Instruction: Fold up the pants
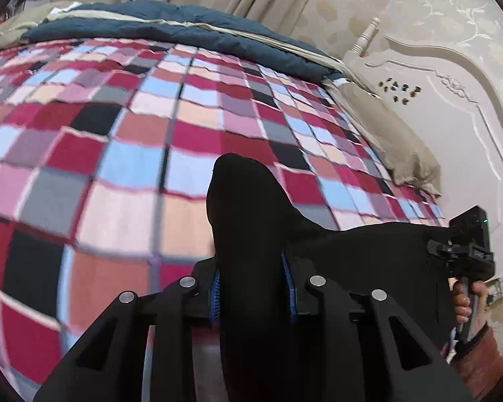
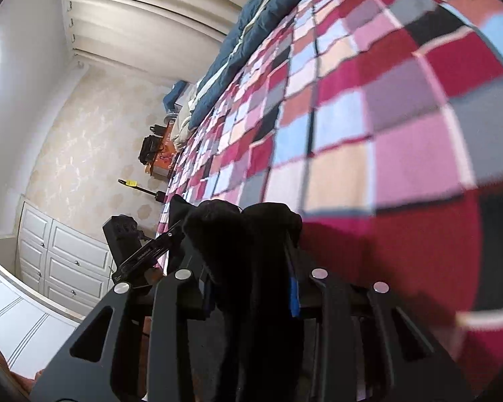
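Sideways, black pants (image 1: 352,251) strung between tongs

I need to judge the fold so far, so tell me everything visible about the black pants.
The black pants are plain, matte, soft cloth with no visible seams or details. A bunched fold stands up between the blue pads of the left gripper, and the cloth stretches across to the right gripper, which pinches another bunched clump. They hang over the checkered blanket; whether they touch it is unclear.
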`<state>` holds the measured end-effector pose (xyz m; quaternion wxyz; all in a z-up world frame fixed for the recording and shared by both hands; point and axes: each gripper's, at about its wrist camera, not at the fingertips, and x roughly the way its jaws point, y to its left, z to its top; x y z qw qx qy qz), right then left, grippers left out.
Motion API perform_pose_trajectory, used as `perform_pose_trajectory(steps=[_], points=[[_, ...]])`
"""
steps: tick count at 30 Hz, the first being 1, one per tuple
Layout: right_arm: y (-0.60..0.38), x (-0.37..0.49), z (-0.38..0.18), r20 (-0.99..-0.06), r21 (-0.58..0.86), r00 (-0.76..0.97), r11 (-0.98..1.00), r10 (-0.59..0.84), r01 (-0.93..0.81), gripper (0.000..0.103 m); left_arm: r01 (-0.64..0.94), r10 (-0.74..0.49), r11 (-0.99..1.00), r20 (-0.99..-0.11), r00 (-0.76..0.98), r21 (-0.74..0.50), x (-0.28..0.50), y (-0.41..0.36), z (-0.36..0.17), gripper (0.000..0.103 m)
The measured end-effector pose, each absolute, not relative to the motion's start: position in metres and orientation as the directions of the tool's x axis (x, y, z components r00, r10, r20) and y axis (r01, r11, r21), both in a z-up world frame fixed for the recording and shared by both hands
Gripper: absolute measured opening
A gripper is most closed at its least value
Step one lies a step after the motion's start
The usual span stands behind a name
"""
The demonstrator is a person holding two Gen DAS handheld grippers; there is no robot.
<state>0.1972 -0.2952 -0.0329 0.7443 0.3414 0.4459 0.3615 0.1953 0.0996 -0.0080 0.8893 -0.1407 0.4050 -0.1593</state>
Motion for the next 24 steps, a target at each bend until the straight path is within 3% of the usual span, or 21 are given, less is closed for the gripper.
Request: perform_pose_trajectory(steps=[12,24], points=[[-0.26,0.266,-0.047,-0.403,0.86,0.328,0.476,0.854,-0.183,0.03,0.108,-0.307,0.945,-0.718,0.624,-0.31,0.263,0.136,-0.01,0.029],[-0.266,0.279,-0.077,-0.363,0.899,0.311,0.418,0.878,-0.131,0.03,0.124,-0.323,0.941,-0.718,0.617,-0.316,0.27,0.138,-0.03,0.032]])
